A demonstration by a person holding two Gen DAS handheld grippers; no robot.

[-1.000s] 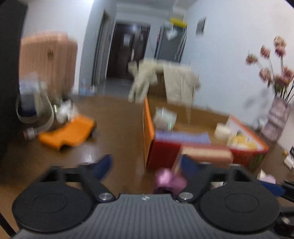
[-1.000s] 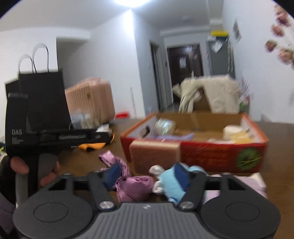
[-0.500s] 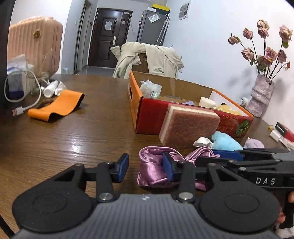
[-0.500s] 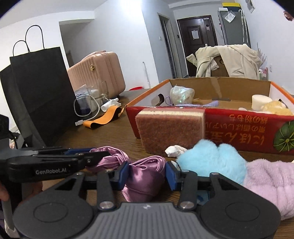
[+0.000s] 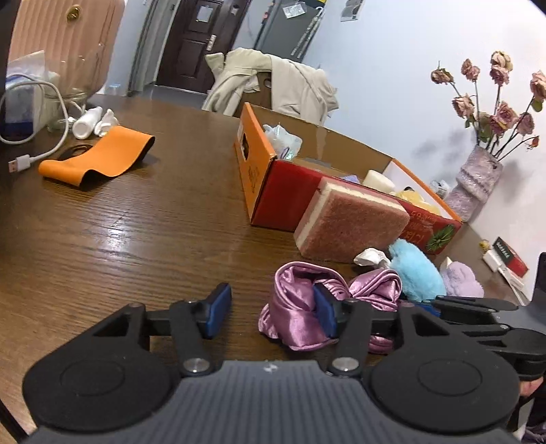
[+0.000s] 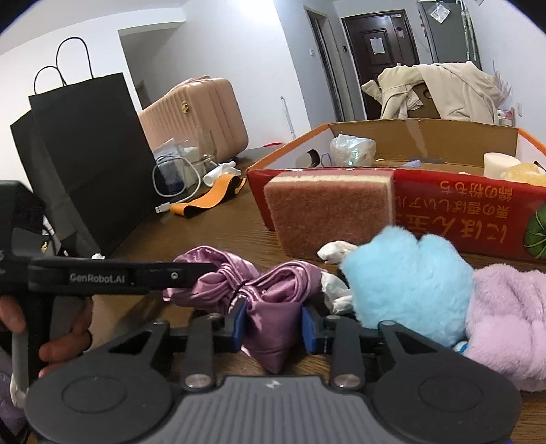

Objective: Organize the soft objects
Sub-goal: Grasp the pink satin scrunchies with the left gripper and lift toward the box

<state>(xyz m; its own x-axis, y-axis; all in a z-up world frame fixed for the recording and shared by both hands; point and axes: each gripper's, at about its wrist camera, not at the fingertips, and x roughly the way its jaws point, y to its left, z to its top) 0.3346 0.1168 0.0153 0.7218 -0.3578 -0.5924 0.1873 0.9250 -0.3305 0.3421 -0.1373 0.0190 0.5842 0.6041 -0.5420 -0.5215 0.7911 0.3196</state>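
A dark wooden table (image 5: 129,218) with visible grain fills the foreground and catches a pale sheen of light. White walls (image 5: 392,68) enclose the room. At the far end stands a dark brown door (image 6: 378,58), with a grey cabinet (image 6: 443,30) just beside it. A beige coat (image 5: 279,82) drapes over a chair at the table's far edge. A bright ceiling light (image 6: 252,8) glares overhead.
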